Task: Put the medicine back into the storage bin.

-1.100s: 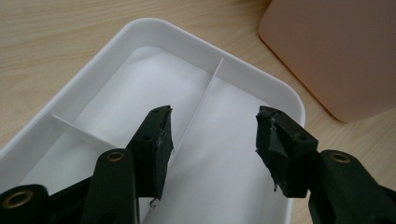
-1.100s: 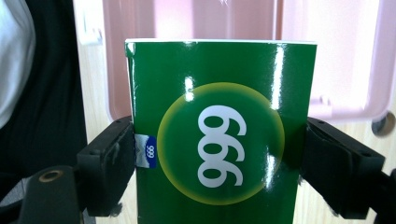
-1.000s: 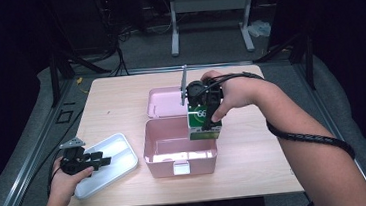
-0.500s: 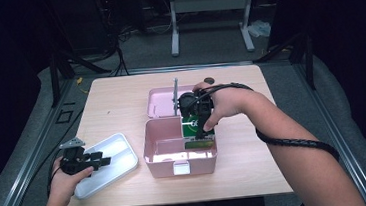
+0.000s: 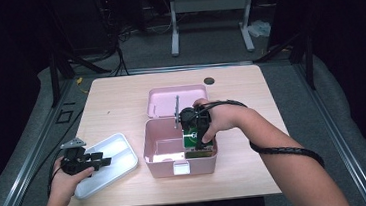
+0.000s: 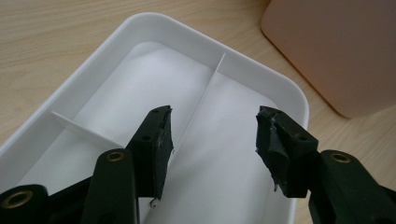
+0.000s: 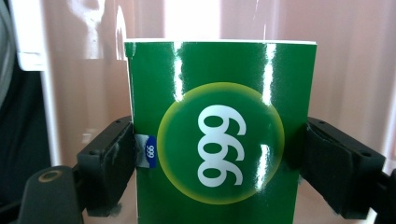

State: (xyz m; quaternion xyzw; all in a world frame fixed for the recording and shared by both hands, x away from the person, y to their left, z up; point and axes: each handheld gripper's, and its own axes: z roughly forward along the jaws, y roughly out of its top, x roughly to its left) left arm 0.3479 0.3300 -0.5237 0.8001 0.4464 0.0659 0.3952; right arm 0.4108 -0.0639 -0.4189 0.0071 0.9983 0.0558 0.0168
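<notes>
Between right claw (image 7: 219,154) jaws, green box (image 7: 219,130).

In the right gripper view the green box (image 7: 219,135) runs off the bottom edge below the fingers (image 7: 109,163), so its lower end is unseen, and it blocks the pink wall behind them. In the high view the person's right hand (image 5: 220,122) covers most of the right gripper (image 5: 193,132); the box's print is too small to read there, and the pink bin's (image 5: 164,165) floor under the fingers is hidden. In the left gripper view the white tray (image 6: 243,84) is cut off at the bottom beneath the fingers (image 6: 156,149), and the pink container (image 6: 336,46) beyond them leaves the frame at top right.
</notes>
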